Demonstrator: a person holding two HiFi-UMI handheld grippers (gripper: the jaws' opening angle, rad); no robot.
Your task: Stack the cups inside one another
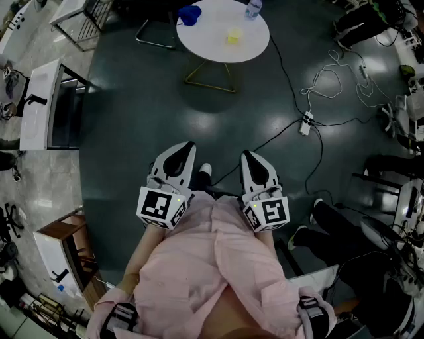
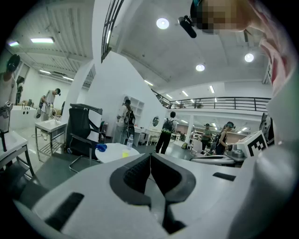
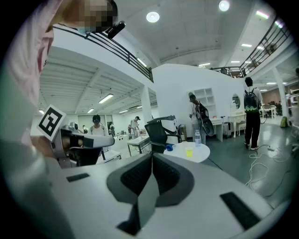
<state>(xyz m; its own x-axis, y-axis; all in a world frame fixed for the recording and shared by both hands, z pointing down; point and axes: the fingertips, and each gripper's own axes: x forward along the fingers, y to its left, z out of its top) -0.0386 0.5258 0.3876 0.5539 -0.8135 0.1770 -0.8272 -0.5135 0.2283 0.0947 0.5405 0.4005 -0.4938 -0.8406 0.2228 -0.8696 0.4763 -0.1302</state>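
Observation:
A round white table (image 1: 248, 46) stands some way ahead of me on the dark floor. On it are a blue cup (image 1: 189, 14), a small yellow cup (image 1: 234, 35) and a clear water bottle (image 1: 252, 8). Both grippers are held close to my body, far short of the table. My left gripper (image 1: 190, 146) is shut with nothing in it, pads meeting (image 2: 150, 157). The right gripper (image 1: 246, 154) is also shut and empty (image 3: 152, 157). In the left gripper view the blue cup (image 2: 101, 147) and yellow cup (image 2: 125, 153) show small beyond the jaws. In the right gripper view the yellow cup (image 3: 188, 151) stands right of the blue cup (image 3: 168, 147).
A black office chair (image 2: 81, 133) stands behind the table. Cables and a white power strip (image 1: 305, 123) trail across the floor to the right. Desks and shelving (image 1: 40, 106) line the left side. Several people stand about the room, one near me at the right (image 1: 331, 232).

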